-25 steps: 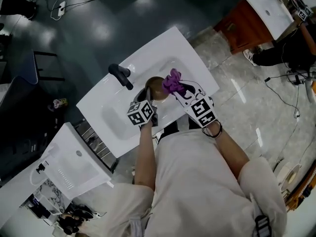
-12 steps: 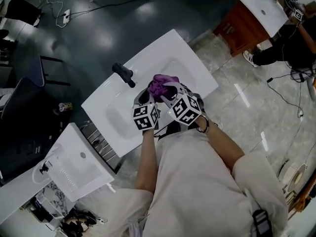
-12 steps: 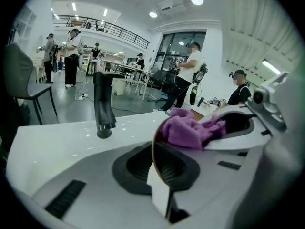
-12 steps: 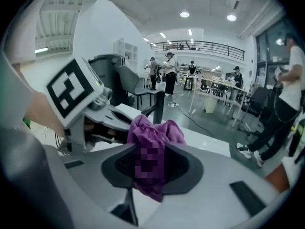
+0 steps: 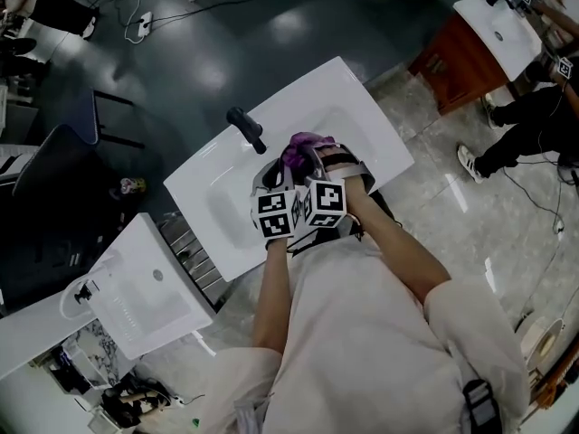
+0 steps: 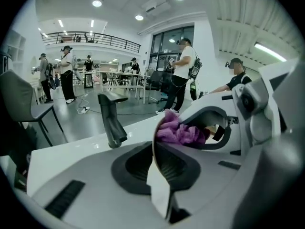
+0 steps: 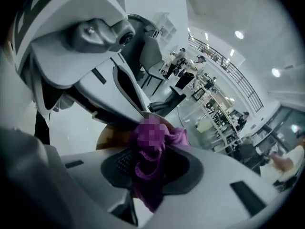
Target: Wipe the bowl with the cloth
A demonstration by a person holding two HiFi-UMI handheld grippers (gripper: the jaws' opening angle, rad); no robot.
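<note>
The left gripper point(image 6: 156, 162), its jaws just eased slightly apart, gripped the bowl point(image 7: 108, 136) rim and the right gripper point(image 7: 151, 170) clenched the cloth point(image 6: 178, 132) just beside it, mid-frame over the sink point(image 5: 362, 116); wiping seemed under way, needing next a rub round inside.

Purple cloth point(image 5: 303, 145) over a brown bowl point(image 7: 106, 137), white sink point(image 5: 217, 197) with black tap point(image 5: 246, 127), dark grey glossy floor point(image 5: 181, 52) far off, pale veined tiles point(image 5: 434, 206) right, cream shirt point(image 5: 362, 333) nearest.
</note>
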